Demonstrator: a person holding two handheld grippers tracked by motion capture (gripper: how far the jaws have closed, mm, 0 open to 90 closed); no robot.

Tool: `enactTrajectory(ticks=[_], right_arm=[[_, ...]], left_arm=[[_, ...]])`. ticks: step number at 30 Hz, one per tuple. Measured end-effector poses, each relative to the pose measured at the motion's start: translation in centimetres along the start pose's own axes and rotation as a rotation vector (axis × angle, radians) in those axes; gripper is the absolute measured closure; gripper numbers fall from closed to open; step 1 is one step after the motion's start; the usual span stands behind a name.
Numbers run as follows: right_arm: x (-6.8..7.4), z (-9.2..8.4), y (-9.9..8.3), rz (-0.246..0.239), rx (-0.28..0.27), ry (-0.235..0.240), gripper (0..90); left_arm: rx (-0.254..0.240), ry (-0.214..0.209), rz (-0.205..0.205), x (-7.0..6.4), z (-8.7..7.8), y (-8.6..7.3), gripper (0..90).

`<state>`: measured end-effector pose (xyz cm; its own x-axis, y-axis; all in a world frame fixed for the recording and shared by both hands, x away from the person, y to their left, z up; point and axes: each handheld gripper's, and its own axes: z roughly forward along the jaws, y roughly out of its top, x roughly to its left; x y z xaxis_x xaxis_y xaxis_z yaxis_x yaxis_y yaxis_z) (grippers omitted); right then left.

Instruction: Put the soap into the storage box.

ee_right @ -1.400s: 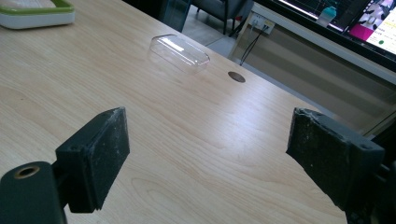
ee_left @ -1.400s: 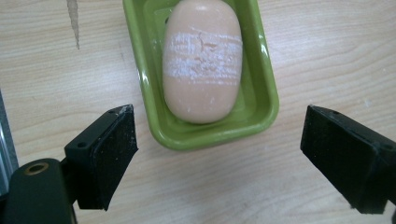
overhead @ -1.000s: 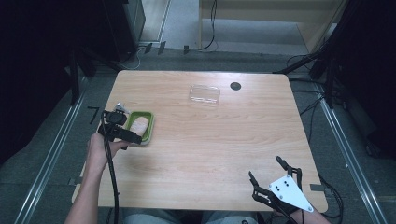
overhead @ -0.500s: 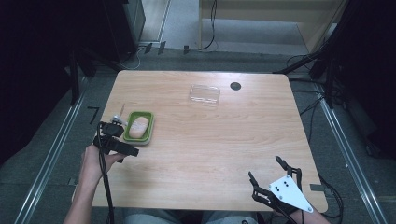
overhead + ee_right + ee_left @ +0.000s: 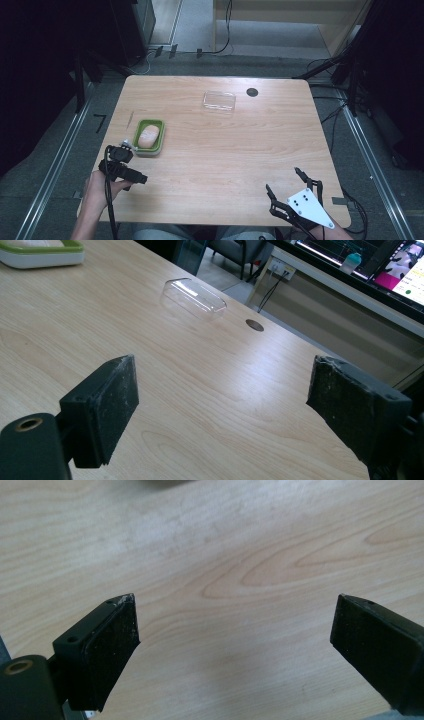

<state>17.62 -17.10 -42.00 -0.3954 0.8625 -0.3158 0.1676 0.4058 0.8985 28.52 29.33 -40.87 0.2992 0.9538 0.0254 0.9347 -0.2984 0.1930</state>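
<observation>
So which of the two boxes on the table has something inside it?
The green box near the left tongs; a pale lump sits in it. The clear box is empty.

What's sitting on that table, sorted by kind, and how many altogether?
Green tray: 1
Pale oval lump in the tray: 1
Clear plastic lid: 1
Thin stick: 1
Total: 4

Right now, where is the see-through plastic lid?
In the high view, the clear plastic lid lies on the far part of the wooden table, just left of the small dark round spot.
</observation>
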Motion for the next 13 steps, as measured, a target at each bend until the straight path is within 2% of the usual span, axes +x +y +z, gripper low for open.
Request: enactTrajectory(ticks=[4,9,13], right_arm=[[0.0,0.0,0.0,-0.005,0.000,0.001,13.2],[0.2,0.0,0.1,-0.006,-0.005,0.001,13.2],[0.2,0.1,0.1,-0.011,-0.009,0.002,13.3]], left_arm=[[0.010,0.001,0.001,-0.1,0.6,-0.9,5.7],[0.051,0.000,0.014,-0.1,1.6,-1.5,5.7],[0.039,-0.003,0.006,0.1,1.6,-1.7,5.6]])
